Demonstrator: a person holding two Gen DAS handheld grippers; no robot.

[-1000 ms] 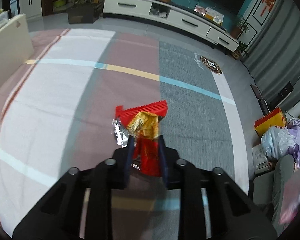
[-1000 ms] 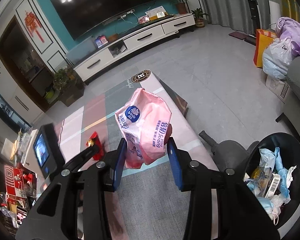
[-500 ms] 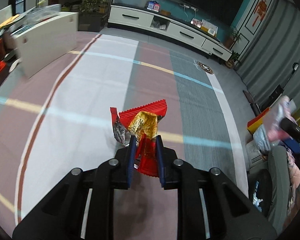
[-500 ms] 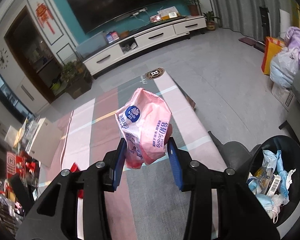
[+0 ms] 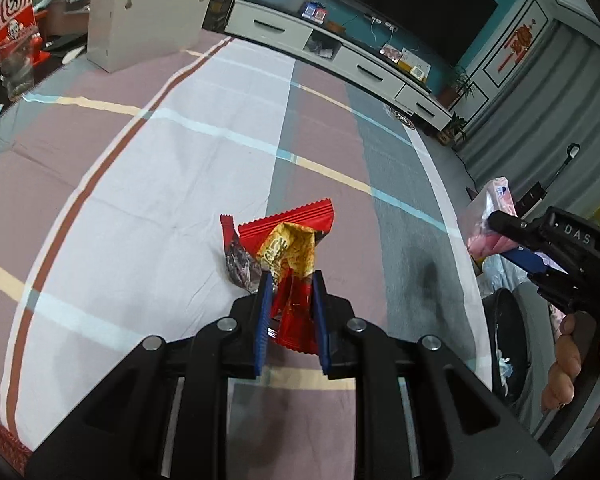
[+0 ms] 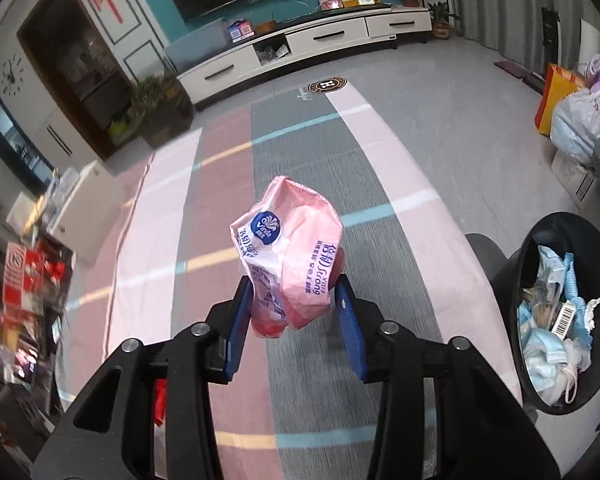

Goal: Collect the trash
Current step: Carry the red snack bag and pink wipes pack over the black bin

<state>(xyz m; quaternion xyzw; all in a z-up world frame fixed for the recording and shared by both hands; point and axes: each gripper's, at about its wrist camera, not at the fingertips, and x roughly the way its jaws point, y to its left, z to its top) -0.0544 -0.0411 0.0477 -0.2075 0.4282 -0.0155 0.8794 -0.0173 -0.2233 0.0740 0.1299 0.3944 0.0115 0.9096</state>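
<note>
Because they are crumpled foil and weigh almost nothing, the red and yellow snack wrappers (image 5: 290, 256) sit clamped at their bunched lower end in the left gripper (image 5: 290, 312), above the striped tablecloth (image 5: 160, 184); this view catches the right gripper (image 5: 540, 240) near the cloth's right edge; from the right wrist, the right gripper's (image 6: 296, 312) jaws pinch a limp pink tissue pack (image 6: 288, 256) low down; only here does the black bin (image 6: 560, 320) show its fill, beside the table's right edge.

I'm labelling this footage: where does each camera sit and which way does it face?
Left wrist: on the left claw, looking down over the tablecloth toward the TV stand; shows its wrappers, the right claw and a hand.
Right wrist: on the right claw, facing the TV stand; shows its pink pack and bin.
Shared: tablecloth, TV stand, pink pack.
</note>
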